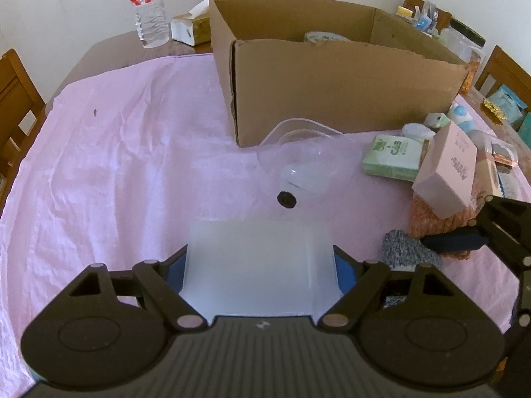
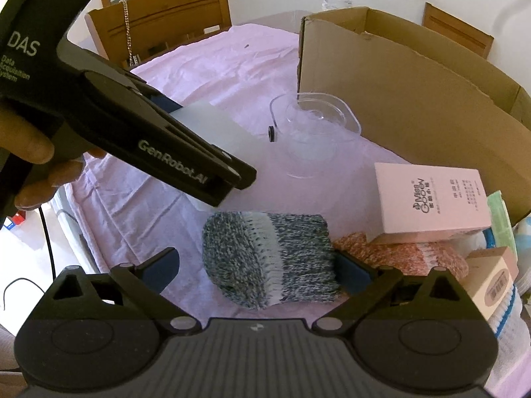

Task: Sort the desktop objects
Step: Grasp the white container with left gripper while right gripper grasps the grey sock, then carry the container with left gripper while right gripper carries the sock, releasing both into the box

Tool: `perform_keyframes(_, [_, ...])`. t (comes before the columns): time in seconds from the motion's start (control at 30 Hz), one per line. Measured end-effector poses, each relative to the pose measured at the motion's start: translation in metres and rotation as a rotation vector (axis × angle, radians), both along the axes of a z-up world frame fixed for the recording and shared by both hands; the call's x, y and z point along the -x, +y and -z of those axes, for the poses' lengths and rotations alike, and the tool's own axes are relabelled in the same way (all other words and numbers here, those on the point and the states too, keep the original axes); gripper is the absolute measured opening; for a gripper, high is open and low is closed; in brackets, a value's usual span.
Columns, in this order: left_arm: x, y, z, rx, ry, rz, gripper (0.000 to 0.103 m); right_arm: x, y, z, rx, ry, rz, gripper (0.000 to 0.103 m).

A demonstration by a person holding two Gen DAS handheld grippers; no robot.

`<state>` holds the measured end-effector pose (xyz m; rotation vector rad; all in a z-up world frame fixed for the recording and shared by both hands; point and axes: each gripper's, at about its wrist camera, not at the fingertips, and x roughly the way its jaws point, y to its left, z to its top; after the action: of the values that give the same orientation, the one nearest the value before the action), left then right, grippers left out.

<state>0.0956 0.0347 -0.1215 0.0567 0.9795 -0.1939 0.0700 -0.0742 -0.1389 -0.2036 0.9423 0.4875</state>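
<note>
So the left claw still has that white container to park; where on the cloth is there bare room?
Free: the wide pink cloth left of the cardboard box, back toward the water bottle. Crowded: right of the clear dish, where the pink carton, green packet and knitted rolls bunch together.

The table's pink cloth [image 1: 116, 152] carries a cardboard box [image 1: 332, 93], clear bowl [image 1: 308, 162], blue-grey knit [image 2: 268, 258] and water bottle [image 1: 147, 10].

A frosted white plastic box [image 1: 255, 265] is sitting upright on the pink cloth, near a clear plastic container [image 1: 307, 159] lying tipped over. A blue-grey knitted sock [image 2: 268, 258] is lying flat beside an orange knitted one [image 2: 401, 255], under a pink carton [image 2: 431, 199].
</note>
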Motion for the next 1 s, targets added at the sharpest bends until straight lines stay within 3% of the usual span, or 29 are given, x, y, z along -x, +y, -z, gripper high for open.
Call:
perform_keyframes(0.13, [0.001,0.002,0.000,0.013,0.003,0.002,0.083,-0.004,-0.001,0.001,0.002,0.016,0.009,0.098])
perform_keyframes(0.27, [0.004,0.005,0.000,0.031,0.004,0.014,0.083,-0.005,0.001,-0.002,0.038,0.011,0.020,0.082])
perform_keyframes(0.33, [0.005,0.006,-0.001,0.039,0.008,0.019,0.083,-0.005,-0.001,-0.004,0.037,0.015,0.021,0.080])
perform_keyframes(1.0, [0.011,0.005,-0.041,0.039,-0.030,0.067,0.083,0.005,-0.008,-0.051,0.021,-0.024,-0.017,0.078])
